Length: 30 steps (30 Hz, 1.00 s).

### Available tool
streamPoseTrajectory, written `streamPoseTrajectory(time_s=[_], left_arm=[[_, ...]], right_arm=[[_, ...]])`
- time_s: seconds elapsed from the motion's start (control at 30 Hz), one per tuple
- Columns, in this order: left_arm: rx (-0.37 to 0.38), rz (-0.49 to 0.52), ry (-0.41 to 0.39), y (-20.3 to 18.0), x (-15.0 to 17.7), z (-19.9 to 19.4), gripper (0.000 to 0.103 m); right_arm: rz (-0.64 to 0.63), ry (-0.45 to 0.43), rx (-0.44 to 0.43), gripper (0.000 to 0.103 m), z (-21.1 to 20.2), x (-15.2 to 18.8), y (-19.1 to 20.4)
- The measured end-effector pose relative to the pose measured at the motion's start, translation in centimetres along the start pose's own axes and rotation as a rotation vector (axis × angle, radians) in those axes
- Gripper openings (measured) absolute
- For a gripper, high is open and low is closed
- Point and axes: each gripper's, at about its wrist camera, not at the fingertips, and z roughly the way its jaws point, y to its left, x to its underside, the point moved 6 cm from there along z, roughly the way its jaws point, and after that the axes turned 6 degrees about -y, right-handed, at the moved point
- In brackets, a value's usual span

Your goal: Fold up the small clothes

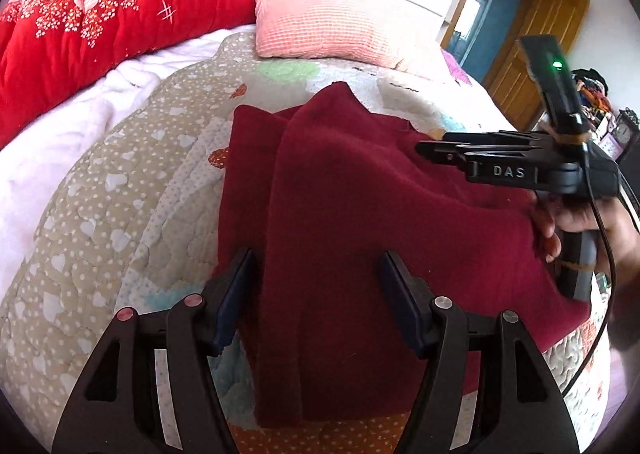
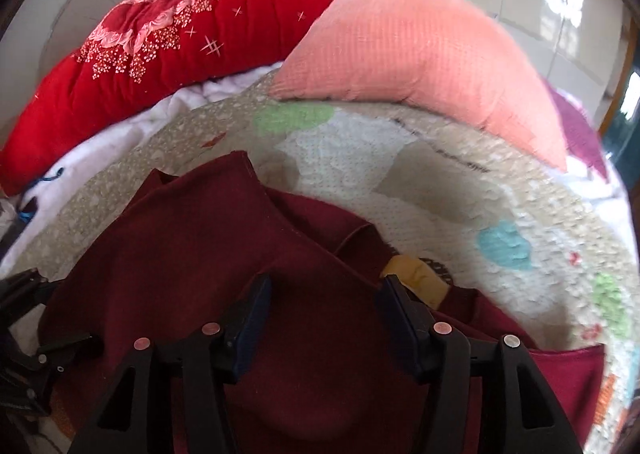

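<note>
A dark red garment [image 1: 360, 214] lies partly folded on the quilted bedspread [image 1: 120, 214], one layer lapped over another. My left gripper [image 1: 318, 290] hovers open over its near part; the cloth lies below the fingers, not between them. A hand holds my right gripper [image 1: 426, 149], which is seen side-on above the garment's right side. In the right wrist view the right gripper [image 2: 324, 298] stands open above the garment [image 2: 200, 246], with nothing pinched between its pads. A yellow neck label [image 2: 416, 278] shows just beyond its right finger [image 2: 400, 306].
A pink pillow [image 1: 328, 26] and a red flowered quilt [image 1: 100, 22] lie at the far side of the bed. White bedding [image 1: 60, 142] lies on the left. A wooden door [image 1: 532, 54] is at the back right. The left gripper's body [image 2: 24, 326] shows at the left edge.
</note>
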Motion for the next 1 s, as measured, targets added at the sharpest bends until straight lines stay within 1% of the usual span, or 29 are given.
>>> streamPoseTrajectory(time_s=[0.07, 0.1, 0.13, 0.17, 0.2, 0.23, 0.3, 0.33, 0.37, 0.43, 0.47, 0.53, 0.57, 0.6, 0.63, 0.67, 0.7, 0.73, 0.8, 0.87, 1.0], left_arm=[[0.014, -0.006, -0.005, 0.1, 0.0, 0.1, 0.066], [0.02, -0.01, -0.006, 0.1, 0.0, 0.1, 0.067], [0.026, -0.014, -0.005, 0.1, 0.0, 0.2, 0.067], [0.03, -0.017, -0.005, 0.1, 0.1, 0.0, 0.067], [0.032, -0.019, -0.006, 0.1, 0.1, 0.0, 0.067], [0.031, -0.018, -0.007, 0.1, 0.2, -0.1, 0.067], [0.026, -0.013, -0.01, 0.0, 0.1, 0.0, 0.067], [0.025, -0.011, -0.012, 0.0, 0.1, 0.0, 0.068], [0.025, -0.01, -0.013, -0.1, 0.1, 0.1, 0.068], [0.031, -0.012, -0.013, 0.0, 0.0, 0.3, 0.068], [0.035, -0.016, -0.013, 0.1, 0.0, 0.3, 0.068], [0.042, -0.022, -0.014, 0.2, 0.0, 0.4, 0.068], [0.043, -0.023, -0.014, 0.2, 0.0, 0.4, 0.068], [0.042, -0.023, -0.015, 0.1, 0.0, 0.5, 0.068], [0.042, -0.022, -0.015, 0.2, 0.0, 0.4, 0.068], [0.041, -0.022, -0.015, 0.1, 0.0, 0.4, 0.068], [0.041, -0.022, -0.016, 0.1, 0.0, 0.4, 0.068], [0.041, -0.022, -0.016, 0.1, 0.0, 0.4, 0.068], [0.038, -0.02, -0.016, 0.1, 0.0, 0.4, 0.069], [0.033, -0.018, -0.018, 0.0, 0.0, 0.5, 0.069], [0.035, -0.019, -0.018, 0.0, 0.0, 0.5, 0.069]], right_arm=[[-0.007, 0.01, -0.008, 0.052, 0.4, 0.2, 0.2], [-0.024, 0.013, -0.008, 0.037, 0.6, 0.3, 0.5], [-0.048, 0.014, -0.008, 0.014, 0.6, 0.5, 1.0], [-0.075, 0.02, 0.006, 0.005, 0.8, 0.7, 1.4], [-0.099, 0.021, 0.029, 0.001, 0.9, 0.8, 1.6], [-0.142, 0.014, 0.072, 0.0, 1.0, 0.8, 2.0], [-0.156, -0.013, 0.129, 0.0, 1.0, 0.2, 1.9], [-0.14, -0.031, 0.172, 0.0, 1.1, -0.4, 1.4], [-0.116, -0.034, 0.186, 0.0, 1.2, -0.6, 1.0], [-0.057, -0.011, 0.176, 0.0, 2.2, -0.6, 0.4], [-0.061, -0.008, 0.183, 0.0, 2.3, -0.5, 0.4], [-0.039, -0.026, 0.192, 0.0, 1.8, -0.6, 0.2], [-0.005, -0.039, 0.186, 0.001, 1.1, -0.7, -0.1], [0.05, -0.051, 0.173, 0.005, -0.1, -0.8, -0.6], [0.075, -0.056, 0.161, 0.013, -0.7, -0.7, -0.6], [0.109, -0.063, 0.132, 0.019, -1.9, -0.4, -0.6], [0.129, -0.066, 0.107, 0.034, -3.1, 0.2, -0.5], [0.133, -0.073, 0.097, 0.044, -4.1, 0.8, -0.2], [0.131, -0.088, 0.08, 0.045, -5.9, 2.1, 0.4], [0.146, -0.077, 0.064, 0.045, -6.5, 3.2, 0.6], [0.16, -0.02, 0.087, 0.045, -4.7, 4.0, 0.5]])
